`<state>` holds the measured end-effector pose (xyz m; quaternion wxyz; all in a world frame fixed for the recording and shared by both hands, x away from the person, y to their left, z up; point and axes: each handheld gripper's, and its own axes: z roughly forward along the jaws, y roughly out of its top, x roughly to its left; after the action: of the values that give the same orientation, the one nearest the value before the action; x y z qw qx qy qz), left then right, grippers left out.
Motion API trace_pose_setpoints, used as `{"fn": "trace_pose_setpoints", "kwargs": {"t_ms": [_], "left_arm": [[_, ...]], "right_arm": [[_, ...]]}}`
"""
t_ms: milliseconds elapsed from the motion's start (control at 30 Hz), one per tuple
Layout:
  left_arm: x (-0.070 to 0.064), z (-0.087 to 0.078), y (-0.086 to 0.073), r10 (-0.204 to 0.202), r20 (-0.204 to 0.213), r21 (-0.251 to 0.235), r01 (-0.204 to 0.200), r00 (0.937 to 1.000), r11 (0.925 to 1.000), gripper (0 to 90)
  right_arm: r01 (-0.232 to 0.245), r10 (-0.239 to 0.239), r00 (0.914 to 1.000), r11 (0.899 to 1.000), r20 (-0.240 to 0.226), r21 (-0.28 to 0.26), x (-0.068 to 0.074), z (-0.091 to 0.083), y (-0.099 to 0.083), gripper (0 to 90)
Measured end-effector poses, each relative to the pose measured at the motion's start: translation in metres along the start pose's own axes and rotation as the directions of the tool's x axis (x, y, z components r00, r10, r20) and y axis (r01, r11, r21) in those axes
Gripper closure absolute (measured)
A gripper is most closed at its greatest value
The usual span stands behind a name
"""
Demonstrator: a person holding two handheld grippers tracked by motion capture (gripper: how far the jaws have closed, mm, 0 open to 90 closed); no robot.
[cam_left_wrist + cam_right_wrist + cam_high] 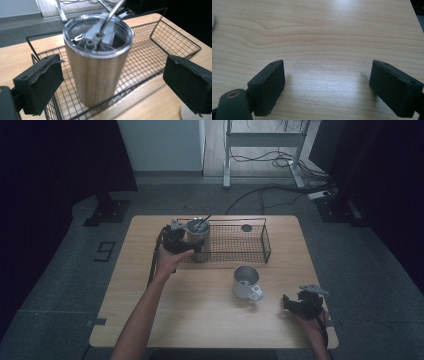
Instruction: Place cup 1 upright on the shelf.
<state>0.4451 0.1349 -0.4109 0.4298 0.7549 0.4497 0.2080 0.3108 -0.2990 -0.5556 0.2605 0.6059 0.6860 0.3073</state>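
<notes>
At upper centre of the high view, the left tool (192,245) stands released astride the tumbler (97,65) in the wire basket (250,251), evidently poised for grasping, while the right tool (295,304), also released, idles over the surface (324,32).

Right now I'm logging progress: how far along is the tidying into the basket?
Done: the steel tumbler with the clear lid stands inside the black wire basket. In hand: the left gripper sits open around the tumbler, jaws apart from it. Left: the white mug waits on the wooden table; the right gripper is open over bare wood.
</notes>
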Motion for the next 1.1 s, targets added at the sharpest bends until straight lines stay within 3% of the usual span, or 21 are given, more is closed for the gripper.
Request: {"fn": "trace_pose_setpoints", "kwargs": {"t_ms": [333, 533, 833, 1100], "left_arm": [[-0.010, -0.025, -0.019, 0.011, 0.012, -0.019, -0.011, 0.9999, 0.9998, 4.1], [-0.015, -0.038, -0.031, 0.042, -0.009, -0.016, -0.042, 0.9991, 0.9990, 4.3], [-0.012, -0.059, -0.060, 0.015, 0.001, -0.029, -0.015, 0.9999, 0.9995, 4.9], [-0.007, -0.073, -0.093, 0.009, -0.022, -0.025, -0.009, 0.9997, 0.9996, 6.1]], "right_arm": [[0.004, -0.004, 1.0000, 1.000, -0.001, -0.002, 0.000, -0.001, -0.001, 13.4], [0.000, 0.000, 1.0000, 1.000, -0.001, 0.000, 0.000, -0.001, -0.001, 13.4], [0.000, 0.000, 1.0000, 1.000, -0.001, 0.000, 0.000, -0.001, -0.001, 13.4], [0.000, 0.000, 1.0000, 1.000, -0.001, 0.000, 0.000, -0.001, -0.001, 13.4]]}}
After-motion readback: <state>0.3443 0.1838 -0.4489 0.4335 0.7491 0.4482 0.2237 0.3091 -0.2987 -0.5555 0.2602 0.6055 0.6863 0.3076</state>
